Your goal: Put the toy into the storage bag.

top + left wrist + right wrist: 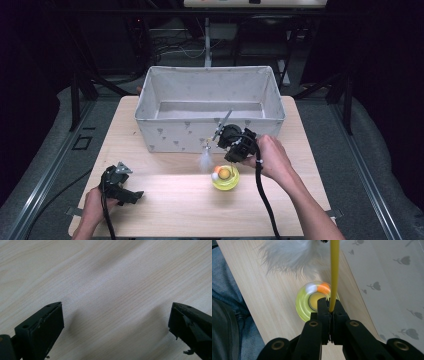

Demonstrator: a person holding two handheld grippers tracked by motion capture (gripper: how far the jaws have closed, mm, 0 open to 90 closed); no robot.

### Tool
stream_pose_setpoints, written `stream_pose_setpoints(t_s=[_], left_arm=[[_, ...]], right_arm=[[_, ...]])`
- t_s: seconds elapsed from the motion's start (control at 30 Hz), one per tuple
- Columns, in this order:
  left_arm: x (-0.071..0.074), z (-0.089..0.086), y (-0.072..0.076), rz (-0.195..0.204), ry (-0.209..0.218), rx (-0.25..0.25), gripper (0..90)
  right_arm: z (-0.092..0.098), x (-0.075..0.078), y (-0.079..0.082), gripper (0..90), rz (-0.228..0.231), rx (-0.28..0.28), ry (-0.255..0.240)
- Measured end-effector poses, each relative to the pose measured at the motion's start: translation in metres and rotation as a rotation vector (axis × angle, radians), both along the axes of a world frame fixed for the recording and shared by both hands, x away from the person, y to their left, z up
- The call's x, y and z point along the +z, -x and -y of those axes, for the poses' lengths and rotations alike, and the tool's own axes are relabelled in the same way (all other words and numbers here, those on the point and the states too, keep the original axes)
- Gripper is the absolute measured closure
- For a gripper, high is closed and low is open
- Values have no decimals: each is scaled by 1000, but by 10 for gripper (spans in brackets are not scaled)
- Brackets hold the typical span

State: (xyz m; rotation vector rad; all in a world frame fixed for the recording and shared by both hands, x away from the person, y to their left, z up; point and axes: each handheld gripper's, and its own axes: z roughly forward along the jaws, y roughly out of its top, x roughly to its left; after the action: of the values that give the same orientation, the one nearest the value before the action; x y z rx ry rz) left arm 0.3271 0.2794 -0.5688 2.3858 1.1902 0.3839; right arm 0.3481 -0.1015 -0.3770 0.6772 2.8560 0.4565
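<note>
Dark surroundings with black frame legs and cables are seen in the upper part of the high view. A pale wooden surface (165, 200) fills the middle, and a white fabric bin (210, 107) with grey prints is set at its upper centre. The left gripper (120, 187) is held at lower left, low over the surface. The right gripper (230, 142) is held at centre, just in front of the bin, with a white feather (205, 160) hanging beside it. A yellow-green round toy (225, 177) with an orange centre is placed just below it on the surface.

Left gripper view: bare wood grain (112, 285) is seen, with the jaws spread wide apart at lower left and lower right; nothing is held.

Right gripper view: the jaws are clamped on a thin yellow stick (334, 275) rising to the top centre. The feather (292, 257) is seen blurred at upper centre, the round toy (307, 302) behind the jaw tips, the bin wall (392, 285) at right.
</note>
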Motion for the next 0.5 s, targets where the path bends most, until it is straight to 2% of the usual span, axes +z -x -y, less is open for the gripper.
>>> stream_pose_setpoints(t_s=[0.5], left_arm=[[0,0,0,0,1,2,2]], right_arm=[[35,7,-6,886,7,-93,0]])
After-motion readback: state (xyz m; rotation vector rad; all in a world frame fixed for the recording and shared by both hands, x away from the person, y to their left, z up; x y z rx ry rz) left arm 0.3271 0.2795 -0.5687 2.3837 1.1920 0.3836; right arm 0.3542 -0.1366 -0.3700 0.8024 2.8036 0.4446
